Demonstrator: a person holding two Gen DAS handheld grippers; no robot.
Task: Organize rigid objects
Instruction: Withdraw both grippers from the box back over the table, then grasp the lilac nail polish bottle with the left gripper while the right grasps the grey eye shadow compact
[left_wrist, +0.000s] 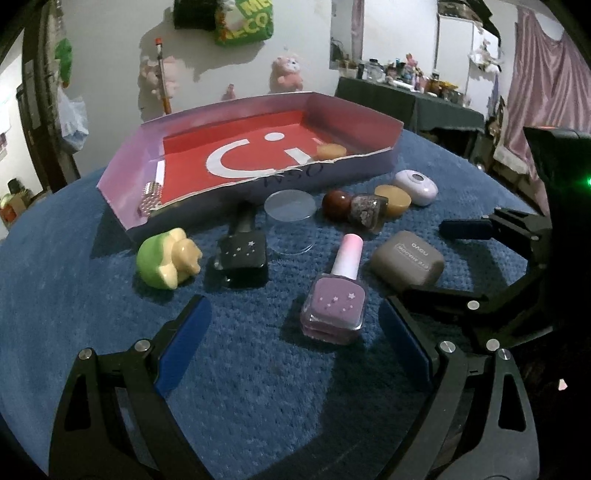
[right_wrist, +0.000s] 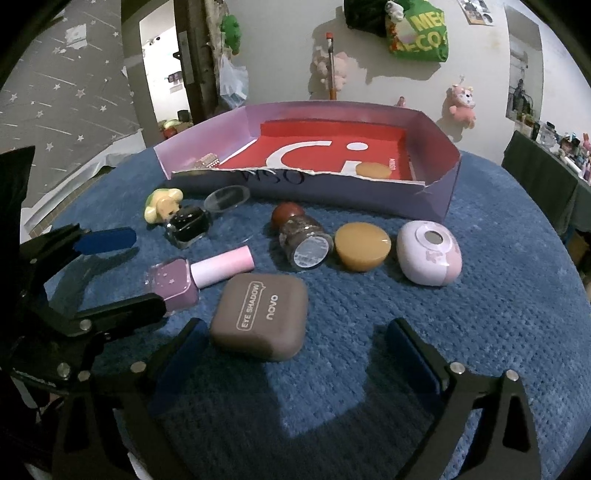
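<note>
Two sets of tongs, both wide and empty: we are hovering the left gripper around the purple polish bottle and the right gripper by the eyeshadow case. At twelve o'clock, the box is waiting. A slipped pad could be toppling neighbouring jars.

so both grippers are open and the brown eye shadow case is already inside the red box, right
Not quite. The eye shadow case lies on the blue cloth, outside the box, as the right wrist view shows. Left gripper and right gripper are indeed open.
</note>
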